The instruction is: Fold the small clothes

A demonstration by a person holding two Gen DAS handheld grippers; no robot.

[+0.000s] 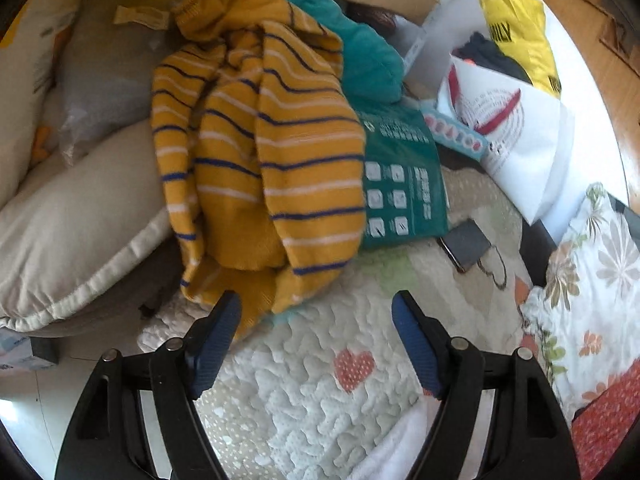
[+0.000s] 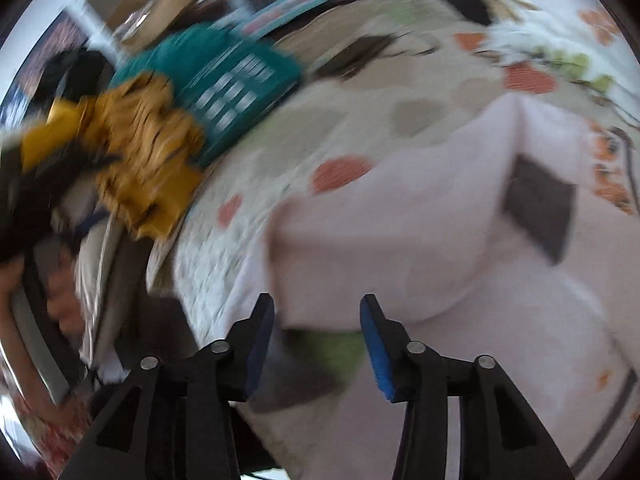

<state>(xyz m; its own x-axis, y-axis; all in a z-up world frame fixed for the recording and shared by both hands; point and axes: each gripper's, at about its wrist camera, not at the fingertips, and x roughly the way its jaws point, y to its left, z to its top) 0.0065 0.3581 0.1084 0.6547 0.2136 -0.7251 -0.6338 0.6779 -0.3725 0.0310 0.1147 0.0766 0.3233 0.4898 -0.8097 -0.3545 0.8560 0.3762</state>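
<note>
Striped garment (image 1: 260, 152) bunched on the quilted bed cover (image 1: 320, 392), both tongs apart and empty.

Left to right in the left wrist view: beige cushion (image 1: 80, 220); the mustard garment with blue and white stripes; a teal cloth (image 1: 368, 56) and green packet (image 1: 404, 184) just beside it; a floral pillow (image 1: 592, 272) at the far right. The garment lies straight ahead of the left tongs (image 1: 316, 300), slightly to their left, its long axis running away from them; its near hem touches the left finger pad (image 1: 218, 332). Right wrist view is motion-blurred: the right tongs (image 2: 316, 304) stand open over a pale pink-white garment (image 2: 420, 240) that looks already folded, with the striped garment well apart at the far left. Judgement: the left tongs are nearer, so the near hem is the likely pick-up point.
</note>
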